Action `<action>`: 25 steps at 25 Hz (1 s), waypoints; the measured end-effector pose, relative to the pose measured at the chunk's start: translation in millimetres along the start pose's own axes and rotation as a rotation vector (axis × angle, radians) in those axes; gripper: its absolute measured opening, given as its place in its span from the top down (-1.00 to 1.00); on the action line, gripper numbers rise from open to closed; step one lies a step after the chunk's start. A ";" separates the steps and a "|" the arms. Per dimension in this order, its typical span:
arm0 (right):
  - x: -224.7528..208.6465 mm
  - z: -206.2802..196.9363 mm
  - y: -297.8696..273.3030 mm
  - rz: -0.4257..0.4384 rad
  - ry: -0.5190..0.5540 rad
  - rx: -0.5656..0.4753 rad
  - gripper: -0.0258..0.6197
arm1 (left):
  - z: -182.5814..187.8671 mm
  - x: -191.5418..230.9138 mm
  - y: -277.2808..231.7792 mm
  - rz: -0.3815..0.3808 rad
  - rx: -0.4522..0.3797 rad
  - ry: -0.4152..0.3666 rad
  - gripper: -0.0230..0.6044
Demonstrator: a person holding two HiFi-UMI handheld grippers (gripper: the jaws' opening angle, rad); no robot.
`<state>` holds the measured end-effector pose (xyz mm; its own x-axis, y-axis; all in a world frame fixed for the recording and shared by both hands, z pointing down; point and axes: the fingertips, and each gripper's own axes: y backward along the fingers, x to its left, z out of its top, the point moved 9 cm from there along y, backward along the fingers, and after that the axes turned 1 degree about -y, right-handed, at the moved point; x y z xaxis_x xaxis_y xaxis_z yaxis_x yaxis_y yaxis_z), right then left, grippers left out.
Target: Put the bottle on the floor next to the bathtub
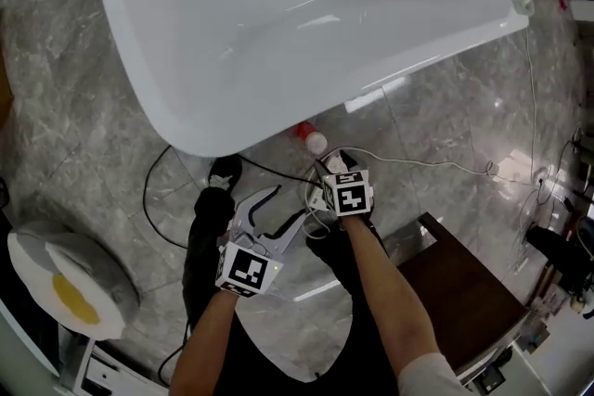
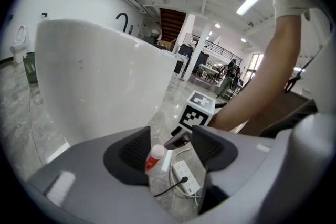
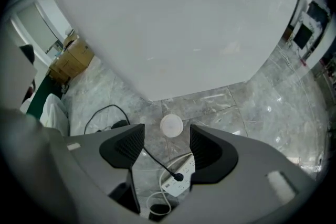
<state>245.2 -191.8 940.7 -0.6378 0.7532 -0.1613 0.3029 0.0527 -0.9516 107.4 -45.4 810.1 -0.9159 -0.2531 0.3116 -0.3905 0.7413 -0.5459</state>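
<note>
Beside the bathtub point(image 2: 105, 76), bottle point(image 2: 154, 157), base hidden behind left hand-held gripper point(image 2: 170, 141)

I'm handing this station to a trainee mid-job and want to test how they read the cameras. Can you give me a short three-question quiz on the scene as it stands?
1. True or false: the small red-labelled plastic bottle with a white cap lies inside the white bathtub.
2. What does the right gripper hold? A the bottle; B a black cable; C nothing.
3. What lies on the floor near the bottle with a black plug in it?

Key
1. False: it is on the grey marble floor beside the bathtub.
2. C: its jaws stand apart with nothing gripped.
3. The white power strip.
</note>
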 end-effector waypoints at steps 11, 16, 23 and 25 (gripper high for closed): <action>24.4 -2.7 174.1 0.036 -0.157 -0.129 0.07 | 126.0 -34.5 45.8 -0.076 0.045 -0.135 -0.04; 43.4 -8.3 250.1 0.007 -0.262 -0.246 0.07 | 159.1 -43.3 83.0 -0.149 0.107 -0.190 -0.04; 87.0 -12.2 315.7 -0.097 -0.475 -0.407 0.07 | 197.9 -26.6 115.3 -0.285 0.151 -0.298 -0.04; 103.7 -12.9 331.6 -0.120 -0.524 -0.453 0.07 | 206.1 -24.2 121.3 -0.331 0.166 -0.326 -0.04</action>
<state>288.5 -87.8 611.9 -0.9080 0.3158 -0.2753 0.4017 0.4690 -0.7866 63.1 -77.5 576.1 -0.7110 -0.6595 0.2439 -0.6507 0.4858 -0.5835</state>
